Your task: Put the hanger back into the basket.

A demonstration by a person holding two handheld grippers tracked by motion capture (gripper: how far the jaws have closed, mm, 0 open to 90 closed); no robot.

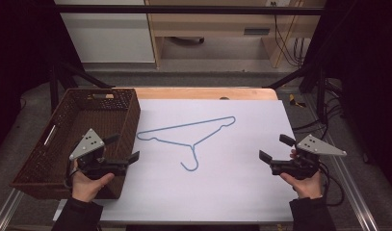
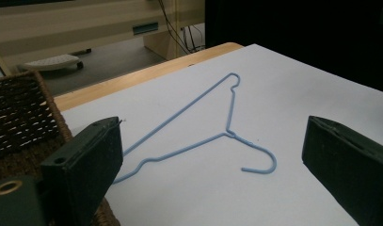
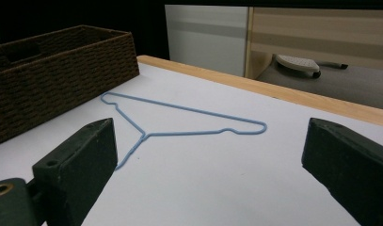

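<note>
- Blue wire forms the hanger (image 1: pixel 191 136), which lies flat on the white sheet (image 1: pixel 232 187) near the middle of the table, its hook turned toward the person's side.
- From the high view the whole layout reads at once: the left gripper (image 1: pixel 122 147) sits just beside the near right corner of the brown woven basket (image 1: pixel 44 159), the right gripper (image 1: pixel 277 148) near the sheet's right edge, and the hanger lies between the two, apart from both.
- The left gripper view looks along the sheet from low down: the hanger (image 2: pixel 212 127) lies ahead between the two black jaws, hook nearest and to the right, with a corner of the basket (image 2: pixel 19 113) at the left edge. A pale wooden table edge (image 2: pixel 147 73) and a white wheeled base (image 2: pixel 50 62) on the floor beyond also appear here.
- The right gripper view gives the other side: the hanger (image 3: pixel 179 117) with its long bar running away to the right, part of its hook hidden behind the left-hand jaw, and the basket's long side wall (image 3: pixel 62 77) standing past it.
- Both grippers' jaws stand wide apart with nothing between the pads; neither touches the hanger.
</note>
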